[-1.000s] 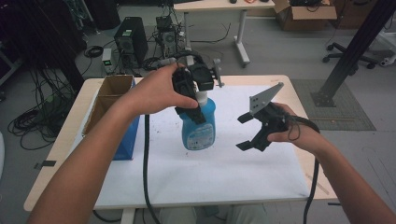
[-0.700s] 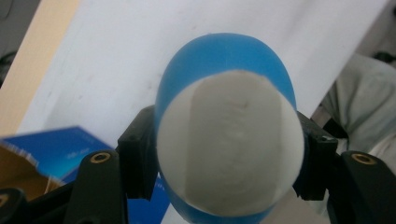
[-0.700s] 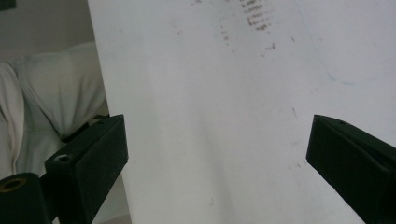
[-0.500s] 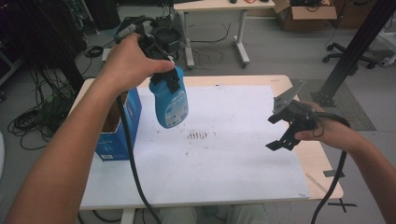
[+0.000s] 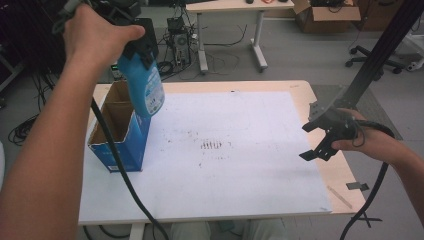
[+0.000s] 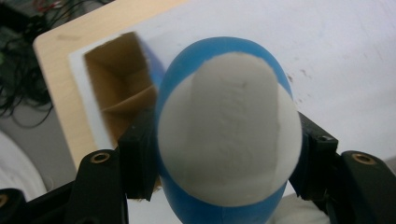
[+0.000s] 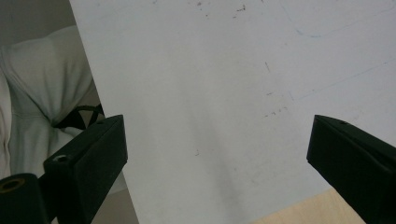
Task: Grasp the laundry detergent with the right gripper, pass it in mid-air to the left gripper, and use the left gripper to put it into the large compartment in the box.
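The right gripper (image 5: pixel 320 136) hangs with jaws wide apart over the white sheet-covered surface (image 5: pixel 240 165). Farther off, the left gripper (image 5: pixel 142 47) is clamped on a blue plastic bottle (image 5: pixel 145 87), its label unreadable, hanging directly above an open blue cardboard box (image 5: pixel 117 135).

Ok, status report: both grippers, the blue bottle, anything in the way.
Left gripper shut on blue bottle, held above open cardboard box. Right gripper open, empty, at table's right edge. Nothing between bottle and box.
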